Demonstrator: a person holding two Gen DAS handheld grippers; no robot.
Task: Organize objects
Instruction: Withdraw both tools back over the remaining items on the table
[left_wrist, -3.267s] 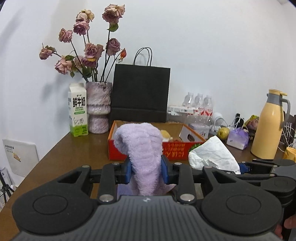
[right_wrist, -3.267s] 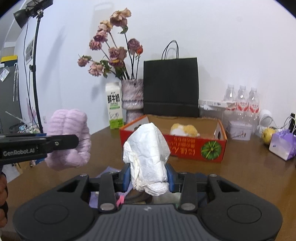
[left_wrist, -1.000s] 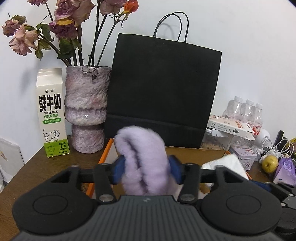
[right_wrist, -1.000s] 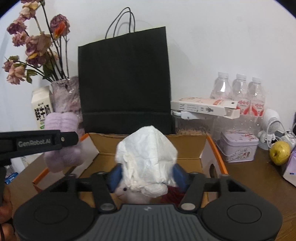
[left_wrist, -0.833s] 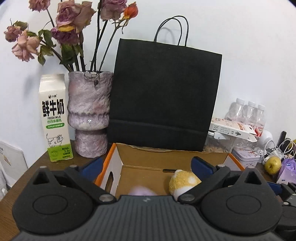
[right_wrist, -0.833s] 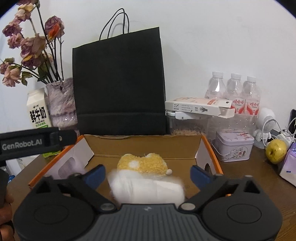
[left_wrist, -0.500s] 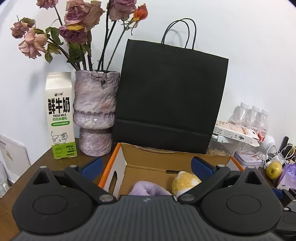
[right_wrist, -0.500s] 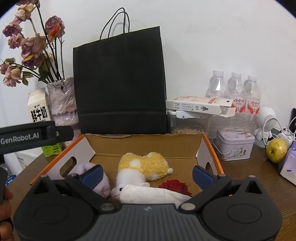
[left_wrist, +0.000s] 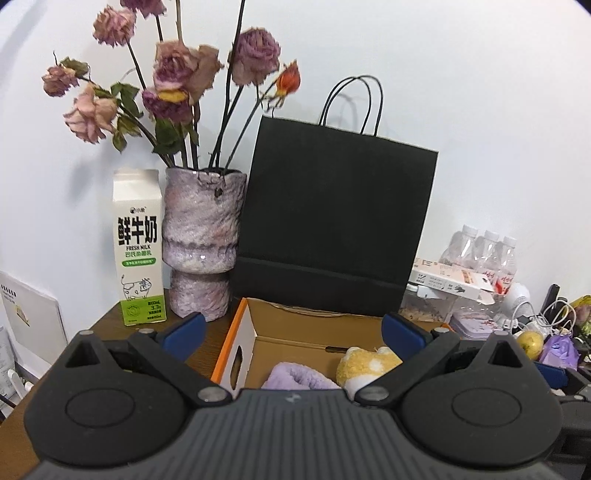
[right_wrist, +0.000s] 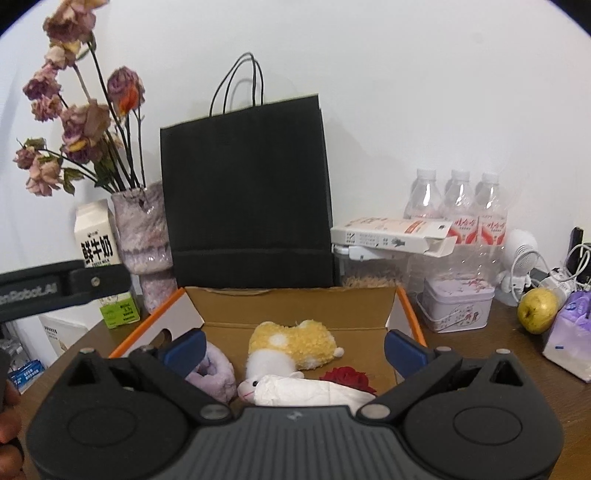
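Note:
An open cardboard box with orange edges holds a purple fluffy cloth, a white crumpled cloth, a yellow plush toy and a red item. My right gripper is open and empty above the box's near side. My left gripper is open and empty over the box, where the purple cloth and the yellow plush show. The left gripper's body also shows at the left of the right wrist view.
A black paper bag stands right behind the box. A vase of dried roses and a milk carton stand at the back left. Water bottles, a tin, an apple and a tissue pack crowd the right.
Both grippers opened and let go: the purple cloth and the white cloth dropped into the box. Both grippers have since drawn back and up slightly.

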